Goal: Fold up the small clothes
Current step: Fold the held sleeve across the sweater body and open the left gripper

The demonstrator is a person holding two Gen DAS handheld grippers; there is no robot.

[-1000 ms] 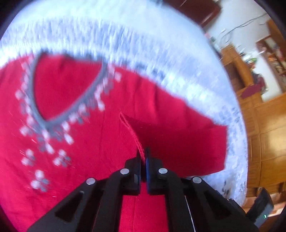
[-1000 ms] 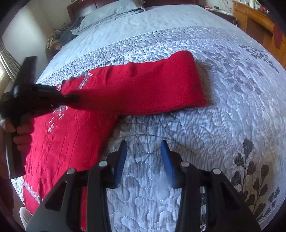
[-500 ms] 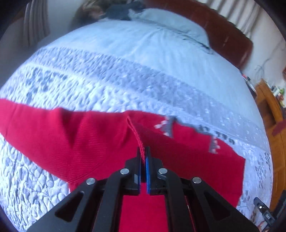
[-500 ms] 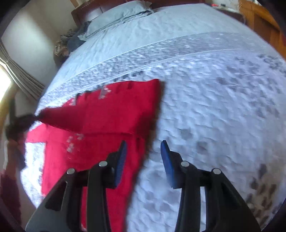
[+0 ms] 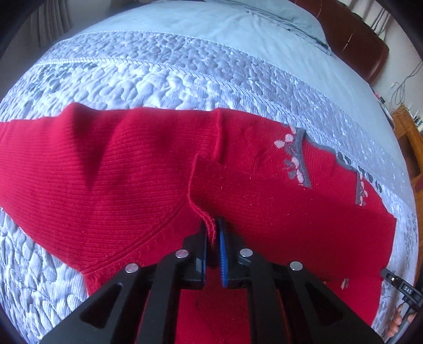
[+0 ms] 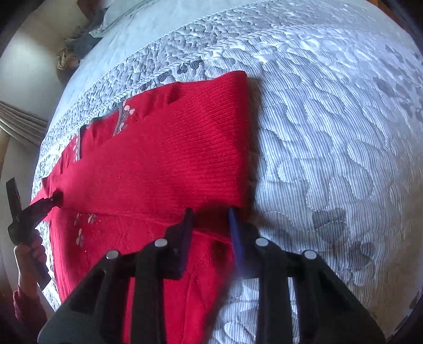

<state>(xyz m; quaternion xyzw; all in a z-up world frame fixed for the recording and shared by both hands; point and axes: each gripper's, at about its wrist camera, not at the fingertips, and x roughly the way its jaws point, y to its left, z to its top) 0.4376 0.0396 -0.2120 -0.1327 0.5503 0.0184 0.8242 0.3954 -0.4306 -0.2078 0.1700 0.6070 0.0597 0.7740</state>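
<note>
A red knit sweater point(image 5: 264, 211) with a grey, flower-trimmed neckline point(image 5: 298, 158) lies flat on the bed. One sleeve point(image 5: 105, 172) is folded across its chest. My left gripper point(image 5: 212, 232) points down at the sleeve's cuff. Its jaws are opening, with a thin gap, and the cuff hem still hangs between them. In the right wrist view the sweater point(image 6: 171, 164) has its folded sleeve on top. My right gripper point(image 6: 211, 219) straddles the sleeve's near edge at the sweater's right side. Its jaws are closing with red fabric between them, still apart. The left gripper point(image 6: 34, 211) shows at the far left.
A grey quilted bedspread point(image 5: 158, 79) covers the bed, with a pillow point(image 5: 290, 16) and brown headboard point(image 5: 357, 34) beyond. Wooden furniture point(image 5: 407, 132) stands at the right. A hand point(image 6: 29, 251) in a red sleeve holds the left gripper. Curtains point(image 6: 21, 127) and piled clothes point(image 6: 76, 45) are at the far side.
The left gripper carried the sleeve across the sweater's body and came lower; its jaws have parted a little. The right gripper moved over the sweater's right edge and its jaws have narrowed.
</note>
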